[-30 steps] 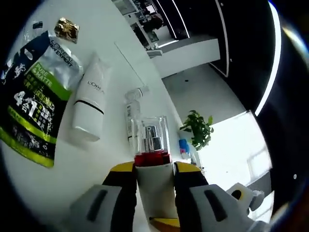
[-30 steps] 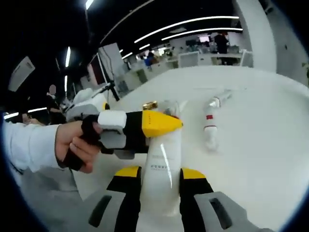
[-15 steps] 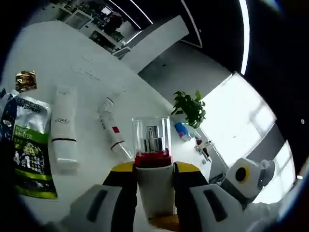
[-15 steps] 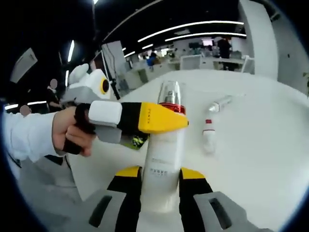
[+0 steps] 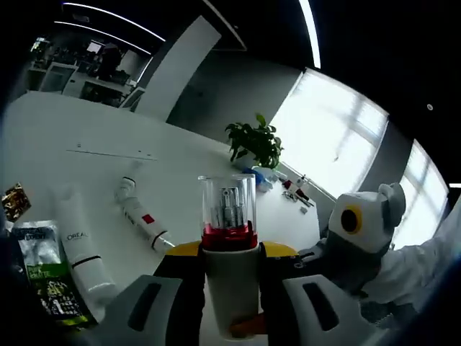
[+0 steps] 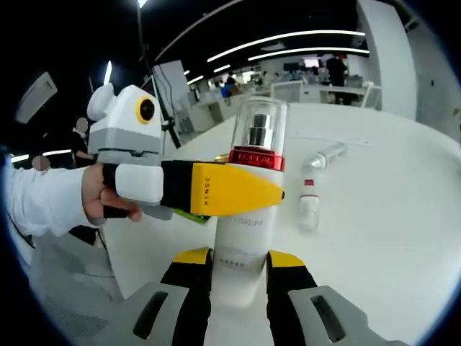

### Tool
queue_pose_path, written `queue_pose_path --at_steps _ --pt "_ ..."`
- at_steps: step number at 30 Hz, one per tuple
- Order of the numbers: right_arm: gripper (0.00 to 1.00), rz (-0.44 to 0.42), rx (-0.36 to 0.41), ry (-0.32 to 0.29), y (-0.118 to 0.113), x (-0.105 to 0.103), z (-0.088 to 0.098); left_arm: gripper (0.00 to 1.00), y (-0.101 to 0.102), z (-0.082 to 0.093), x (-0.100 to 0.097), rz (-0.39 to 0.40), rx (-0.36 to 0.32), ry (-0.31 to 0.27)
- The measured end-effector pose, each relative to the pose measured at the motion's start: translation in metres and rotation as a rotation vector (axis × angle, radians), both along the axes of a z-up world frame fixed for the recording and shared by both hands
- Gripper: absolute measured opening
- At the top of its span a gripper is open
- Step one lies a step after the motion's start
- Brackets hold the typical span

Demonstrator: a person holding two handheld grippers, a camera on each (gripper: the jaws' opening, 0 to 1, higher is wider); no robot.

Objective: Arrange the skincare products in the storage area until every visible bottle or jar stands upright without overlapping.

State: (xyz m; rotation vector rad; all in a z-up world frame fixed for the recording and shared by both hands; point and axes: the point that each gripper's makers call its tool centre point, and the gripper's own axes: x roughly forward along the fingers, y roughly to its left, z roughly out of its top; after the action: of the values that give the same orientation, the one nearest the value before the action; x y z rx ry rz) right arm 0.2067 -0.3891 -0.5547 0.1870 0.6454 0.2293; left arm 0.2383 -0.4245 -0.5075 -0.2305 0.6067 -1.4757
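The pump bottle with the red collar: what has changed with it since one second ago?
The pump bottle has been turned from leaning to upright, with its clear cap on top. Both claws have kept their hold: the right claw low on its body, the left claw just under the red collar. The small bottle, the white tube and the green pouch still lie flat on the table.

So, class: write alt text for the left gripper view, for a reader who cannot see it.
The left gripper clamps a white pump bottle with a red collar and clear cap. Beyond, on the white table, lie a white tube, a slim bottle and a green sachet.
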Motion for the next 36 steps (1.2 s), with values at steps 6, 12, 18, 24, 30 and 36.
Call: queue_pose_path --at_steps 6,12,18,24,30,36 --pt "0.18 0.05 0.024 -0.052 -0.008 0.007 0.013 0.22 0.006 -0.019 0.004 -0.047 0.068 -0.092" --pt "0.18 0.098 0.029 -0.035 -0.014 0.003 0.01 0.22 0.01 -0.013 0.008 -0.05 0.011 -0.065" --pt "0.23 0.165 0.041 -0.018 -0.005 0.002 -0.003 0.22 0.007 -0.012 0.002 -0.075 -0.007 -0.063" --pt "0.25 0.216 0.07 -0.056 0.0 0.005 -0.01 0.22 0.002 -0.009 -0.014 -0.171 -0.055 -0.114" --pt "0.28 0.26 0.108 -0.086 0.004 0.002 -0.011 0.22 0.002 -0.006 -0.024 -0.246 -0.098 -0.16" --pt "0.32 0.297 0.102 -0.169 0.012 0.001 -0.011 0.22 0.009 -0.005 -0.028 -0.292 -0.148 -0.184"
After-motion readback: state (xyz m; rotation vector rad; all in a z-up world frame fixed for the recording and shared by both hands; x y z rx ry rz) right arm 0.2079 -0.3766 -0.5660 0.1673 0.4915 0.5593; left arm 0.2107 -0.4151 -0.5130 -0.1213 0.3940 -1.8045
